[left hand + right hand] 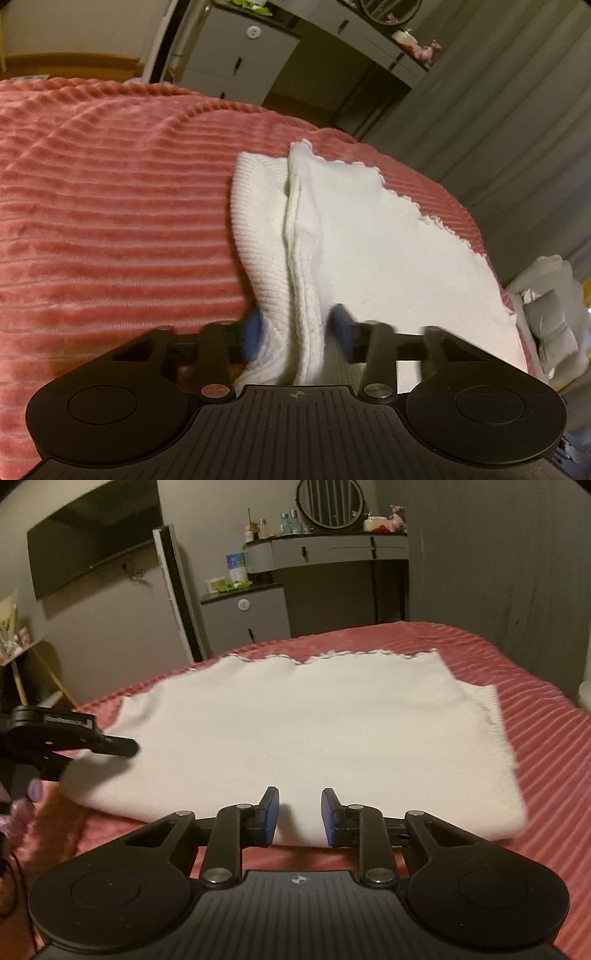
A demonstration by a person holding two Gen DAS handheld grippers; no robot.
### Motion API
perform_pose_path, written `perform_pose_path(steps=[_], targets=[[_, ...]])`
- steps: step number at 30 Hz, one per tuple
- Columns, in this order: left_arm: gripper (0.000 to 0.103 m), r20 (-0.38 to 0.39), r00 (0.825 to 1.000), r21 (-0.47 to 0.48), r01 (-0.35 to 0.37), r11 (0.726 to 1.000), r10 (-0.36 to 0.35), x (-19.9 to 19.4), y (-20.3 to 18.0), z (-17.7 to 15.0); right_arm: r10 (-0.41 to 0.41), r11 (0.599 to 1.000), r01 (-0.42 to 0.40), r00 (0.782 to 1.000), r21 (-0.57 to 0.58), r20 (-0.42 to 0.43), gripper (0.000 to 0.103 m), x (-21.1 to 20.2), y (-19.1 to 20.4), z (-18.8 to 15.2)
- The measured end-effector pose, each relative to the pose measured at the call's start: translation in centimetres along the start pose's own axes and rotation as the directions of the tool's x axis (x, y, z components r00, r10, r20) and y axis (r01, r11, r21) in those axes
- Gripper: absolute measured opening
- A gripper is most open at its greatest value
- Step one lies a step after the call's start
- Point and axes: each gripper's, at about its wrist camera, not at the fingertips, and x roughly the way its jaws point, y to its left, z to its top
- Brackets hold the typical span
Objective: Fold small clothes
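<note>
Two grippers are working one white garment (pixel 295 731), which is lying spread on the pink ribbed bedspread (pixel 535 738) with its long axis running left to right across the right wrist view and its scalloped hem (pixel 332 656) along the far edge. The left gripper (pixel 295 328) is the one already engaged: a bunched fold of the garment's left end, with a ribbed knit band (pixel 258 236) beside a seamed edge, is rising up between its blue pads (pixel 255 326). The jaws are standing partly apart with the cloth filling the gap; the pads are blurred, so whether they are pressing firmly I cannot tell for certain, though the lifted ridge suggests they are gripping it. In the right wrist view that same gripper is showing at the far left, its black finger lying over the garment's left edge. The right gripper (pixel 300 816) is sitting at the near edge, roughly at the middle of the garment's length, jaws narrowly apart and holding nothing; the near hem is lying just in front of and between its pads (pixel 271 816), seemingly not pinched. Judging from this, the coming move is turning on the right fingers closing on that near edge, so the fold goes across the short axis.
</note>
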Motion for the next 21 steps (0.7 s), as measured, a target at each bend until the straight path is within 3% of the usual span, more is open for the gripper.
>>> perform_pose_path(steps=[2,5,10,16,21], targets=[[0.025,0.004,1.000,-0.007,0.017,1.000,-0.017,-0.2,0.0,0.1,0.026,0.999,-0.027,1.000,-0.019,-0.008,0.024,0.5,0.9,-0.3],[0.025,0.005,0.999,-0.039,0.047,0.998,-0.047,-0.6,0.1,0.4,0.044,0.996,-0.054,0.988,-0.067,-0.149,0.026,2.7,1.6,-1.1],[0.031,-0.029,0.999,-0.026,0.016,1.000,-0.016,0.2,-0.1,0.4,0.067,0.997,-0.069,0.995,-0.023,-0.074,0.027,0.0,-0.2,-1.1],[0.023,0.004,1.000,0.006,-0.031,1.000,0.031,-0.9,-2.2,1.0,0.000,0.998,0.003,0.999,0.059,-0.055,0.027,-3.3,-4.4,-2.6],[0.022,0.023,0.999,0.116,-0.046,0.992,0.043,-1.7,-9.1,2.1,-0.054,0.991,0.058,0.998,0.121,-0.040,0.031,-5.8,-7.5,-2.9]])
